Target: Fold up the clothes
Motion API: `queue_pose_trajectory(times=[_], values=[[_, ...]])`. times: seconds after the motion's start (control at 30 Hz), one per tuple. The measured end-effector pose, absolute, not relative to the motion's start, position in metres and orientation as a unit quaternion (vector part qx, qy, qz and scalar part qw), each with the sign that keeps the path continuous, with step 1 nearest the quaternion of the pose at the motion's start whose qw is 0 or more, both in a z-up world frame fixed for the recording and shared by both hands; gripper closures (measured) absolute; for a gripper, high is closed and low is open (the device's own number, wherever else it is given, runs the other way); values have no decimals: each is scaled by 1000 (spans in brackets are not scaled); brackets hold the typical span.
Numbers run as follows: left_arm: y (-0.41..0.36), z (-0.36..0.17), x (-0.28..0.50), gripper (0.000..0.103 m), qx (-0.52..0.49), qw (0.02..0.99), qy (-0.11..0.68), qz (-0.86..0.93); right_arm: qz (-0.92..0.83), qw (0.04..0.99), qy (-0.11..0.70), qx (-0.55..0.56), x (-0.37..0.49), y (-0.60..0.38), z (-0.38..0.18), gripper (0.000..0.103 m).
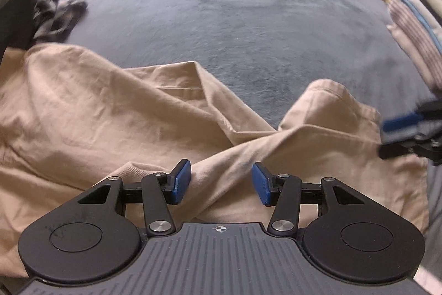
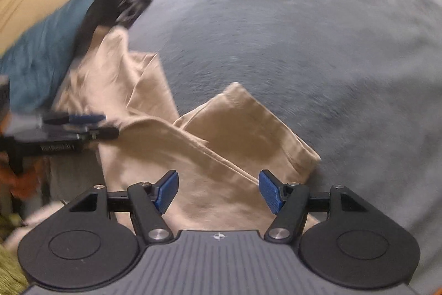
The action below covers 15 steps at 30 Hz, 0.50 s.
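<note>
A crumpled beige cotton pair of trousers (image 1: 91, 112) lies on a bed covered by a grey-blue plush blanket (image 1: 234, 18), filling the lower half of the left wrist view from about 9 o'clock round to 4 o'clock. Two trouser-leg ends point up toward 12 o'clock, with a wedge of blanket showing between them.

The left tongs (image 1: 221, 182) hang above a raised fold of the beige cloth, blue pads parted at a middling width, with nothing pinched between them. In the right wrist view the same trousers (image 2: 221, 145) run from the 10 o'clock area down to the centre. The right tongs (image 2: 218, 191) stand somewhat wider, over the cloth near a hemmed leg end at about 3 o'clock of the garment; the pads press on nothing.

Each pair of tongs appears blurred at the edge of the other's view.

A dark grey-and-black patterned garment (image 1: 56, 15) lies bunched at 10 o'clock on the bed, touching the trousers' far end. A teal pillow (image 2: 47, 46) sits beyond it. Striped folded fabric (image 1: 414, 26) is at 2 o'clock, off the blanket's edge.
</note>
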<state>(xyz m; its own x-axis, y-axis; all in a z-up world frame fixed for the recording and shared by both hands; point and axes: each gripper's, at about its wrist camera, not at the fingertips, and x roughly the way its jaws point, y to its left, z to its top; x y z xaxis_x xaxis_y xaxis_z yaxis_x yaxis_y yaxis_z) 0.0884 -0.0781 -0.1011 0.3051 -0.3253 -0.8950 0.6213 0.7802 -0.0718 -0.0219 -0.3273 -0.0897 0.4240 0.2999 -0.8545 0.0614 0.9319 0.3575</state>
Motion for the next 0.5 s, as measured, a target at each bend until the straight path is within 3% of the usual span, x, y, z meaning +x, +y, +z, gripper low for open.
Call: queue_pose_trajectory(times=[0.33,0.43,0.5], values=[[-89,-111,84,54,186,776,512,-317,217,870,442,-17,18,-246,-74,47],[-85,-114,86,54,180,772,515,-325,237,865,437,-64,27,-227,-85,57],[-83,-118,86,54,180,770,517,-329,236,862,442,-84,33,-220,-92,83]])
